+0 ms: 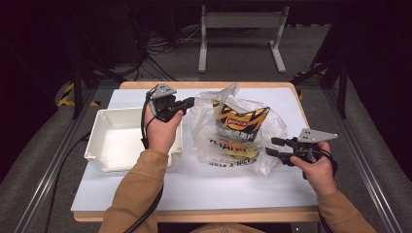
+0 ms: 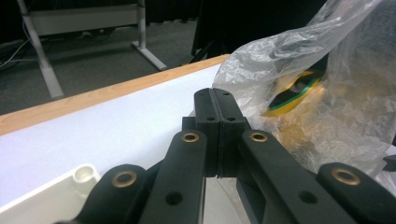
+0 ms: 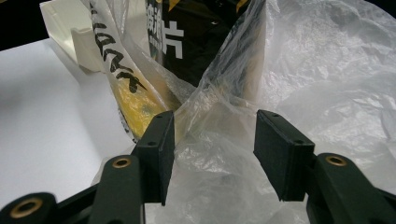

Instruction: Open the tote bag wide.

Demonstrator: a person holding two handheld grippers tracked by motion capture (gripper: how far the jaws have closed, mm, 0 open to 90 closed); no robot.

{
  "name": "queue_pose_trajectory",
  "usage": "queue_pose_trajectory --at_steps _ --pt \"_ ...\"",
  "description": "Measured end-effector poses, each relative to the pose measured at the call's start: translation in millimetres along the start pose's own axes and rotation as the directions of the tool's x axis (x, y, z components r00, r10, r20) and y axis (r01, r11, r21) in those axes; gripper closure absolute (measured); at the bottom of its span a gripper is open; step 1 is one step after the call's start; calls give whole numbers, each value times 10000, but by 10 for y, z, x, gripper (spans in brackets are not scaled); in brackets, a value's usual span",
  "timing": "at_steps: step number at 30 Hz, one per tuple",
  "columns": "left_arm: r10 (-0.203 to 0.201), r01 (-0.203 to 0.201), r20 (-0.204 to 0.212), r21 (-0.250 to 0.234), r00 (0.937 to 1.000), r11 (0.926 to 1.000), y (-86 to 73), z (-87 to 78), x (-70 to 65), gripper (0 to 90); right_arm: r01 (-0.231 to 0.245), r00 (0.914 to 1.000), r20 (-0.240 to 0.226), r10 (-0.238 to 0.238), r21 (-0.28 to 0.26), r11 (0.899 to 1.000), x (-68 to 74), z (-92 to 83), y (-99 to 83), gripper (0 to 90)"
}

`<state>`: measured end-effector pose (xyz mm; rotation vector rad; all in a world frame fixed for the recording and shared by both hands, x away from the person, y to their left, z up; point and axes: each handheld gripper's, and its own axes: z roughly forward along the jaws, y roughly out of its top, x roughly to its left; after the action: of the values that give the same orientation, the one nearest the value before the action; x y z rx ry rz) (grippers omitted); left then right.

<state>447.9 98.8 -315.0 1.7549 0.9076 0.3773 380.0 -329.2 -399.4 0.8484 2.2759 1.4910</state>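
Bag (image 1: pixel 238 131): clear crinkled plastic, printed with black lettering; lies on the tabletop (image 1: pixel 194 184) at its middle, mouth gaping upward.
Crisp packet (image 1: pixel 240 121): black and yellow with a red logo; stands inside the bag, its top poking out of the mouth.
Left tool (image 1: pixel 187 103): held level just left of the bag's upper edge, tips pointing at it; jaws pressed flat together, as the left gripper view shows (image 2: pixel 218 121); nothing seen between them there; whether the tips touch the film I cannot tell.
Right tool (image 1: pixel 274 147): at the bag's lower right corner, pointing left into it; jaws spread partway; in the right gripper view (image 3: pixel 212 140) loose bag film bunches between the jaws and lies against the left one, while the right one stands clear of the film.
Tray (image 1: pixel 104 141): white, rectangular, shallow; sits just left of the bag, under the left forearm.
Sleeves (image 1: pixel 141 189): tan, both forearms entering from the near edge, one either side of the bag.
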Motion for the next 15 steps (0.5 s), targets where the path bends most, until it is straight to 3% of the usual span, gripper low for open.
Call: queue_pose_trajectory --at_steps 8,9,11,15 --pt "-392 412 -386 528 9985 9978 -143 -3 96 900 12 10000 -25 -11 65 10000 11 20 -7 486" --pt "-514 562 -550 879 9972 9945 -193 40 122 900 31 10000 -34 -31 63 10000 15 23 -6 486" --pt "-585 652 -618 1124 9964 9915 -226 77 127 900 63 10000 -10 -63 55 10000 19 22 -3 487" --pt "-283 427 -815 1805 9963 9827 -274 176 84 900 59 10000 5 -59 -17 10000 18 10 0 486"
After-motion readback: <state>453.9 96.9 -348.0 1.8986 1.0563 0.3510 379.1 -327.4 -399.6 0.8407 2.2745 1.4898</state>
